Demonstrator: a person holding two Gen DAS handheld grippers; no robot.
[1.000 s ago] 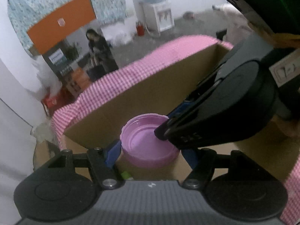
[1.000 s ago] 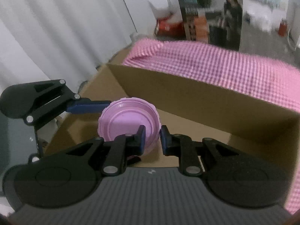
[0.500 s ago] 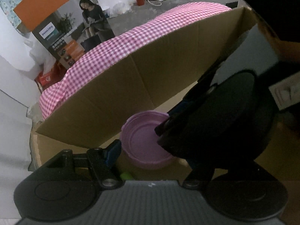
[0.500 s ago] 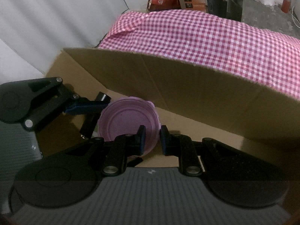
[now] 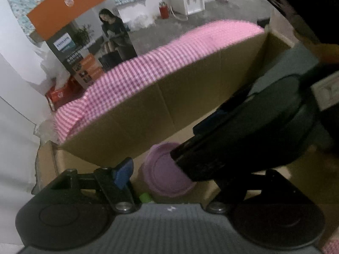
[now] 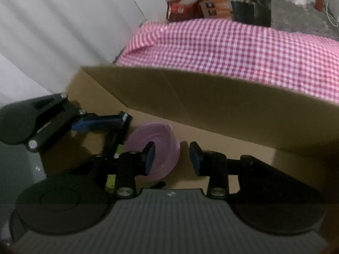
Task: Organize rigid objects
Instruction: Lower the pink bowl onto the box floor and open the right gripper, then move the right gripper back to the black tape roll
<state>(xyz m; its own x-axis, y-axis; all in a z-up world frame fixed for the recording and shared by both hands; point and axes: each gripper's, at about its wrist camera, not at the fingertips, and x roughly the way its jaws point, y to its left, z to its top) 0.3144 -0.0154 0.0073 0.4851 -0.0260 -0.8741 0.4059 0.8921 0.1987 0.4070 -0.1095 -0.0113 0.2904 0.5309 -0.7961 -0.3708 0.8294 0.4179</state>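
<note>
A round purple lid (image 5: 165, 177) lies low inside the cardboard box (image 5: 190, 97), tilted in the right wrist view (image 6: 156, 146). My right gripper (image 6: 172, 156) straddles the lid's near rim. Its jaws are opening, and the right pad (image 6: 196, 158) stands clear of the rim. My left gripper (image 5: 167, 175) has the lid between its jaws, which are opening too. Its left finger (image 5: 124, 172) is apart from the lid, and its right finger is hidden behind the right gripper's body (image 5: 243, 137). From the right wrist, the left gripper's blue finger (image 6: 99, 122) reaches in from the left.
A lime-green object (image 5: 145, 196) lies in the box beside the lid, also visible from the right wrist (image 6: 111, 182). The box's far wall rises close ahead, with a pink checked cloth (image 6: 233, 50) behind it. A white curtain (image 6: 63, 31) hangs at the left.
The right jaws, which pinched the lid's rim, have parted. The left jaws have widened away from the lid. Both grippers have sunk deeper into the box, and the lid sits lower.
</note>
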